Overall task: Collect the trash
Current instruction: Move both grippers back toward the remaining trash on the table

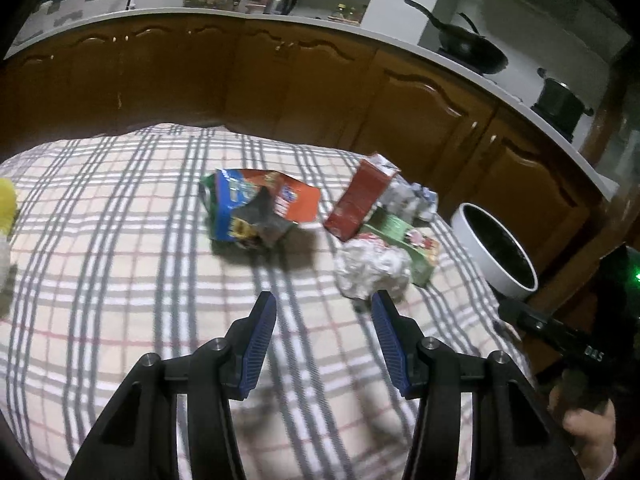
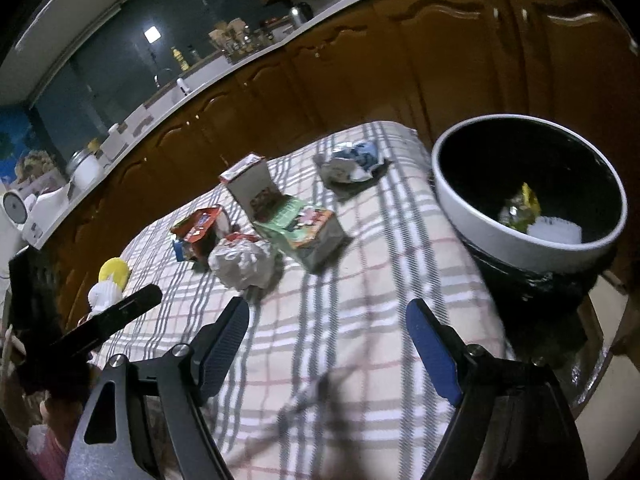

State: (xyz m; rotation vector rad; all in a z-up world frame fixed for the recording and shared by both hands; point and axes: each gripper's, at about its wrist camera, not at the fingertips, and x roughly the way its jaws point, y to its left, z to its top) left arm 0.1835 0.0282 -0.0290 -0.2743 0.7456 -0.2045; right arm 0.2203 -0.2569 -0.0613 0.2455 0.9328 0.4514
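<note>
Right wrist view: we see a white bin [image 2: 520,236] beside the tabletop [image 2: 360,344], holding one yellow wrapper [image 2: 524,204] and one white piece [image 2: 554,230]. On the cloth lie two cartons, two crumpled paper balls and one snack bag [image 1: 256,208]. Both our left gripper [image 1: 324,308] and right gripper [image 2: 328,312] are spread, holding nothing.

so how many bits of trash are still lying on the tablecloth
5: a blue-orange snack bag at centre, a red carton, a green carton beside it, a crumpled white wrapper nearest the left gripper, a crumpled paper wad behind. More may be hidden.
</note>
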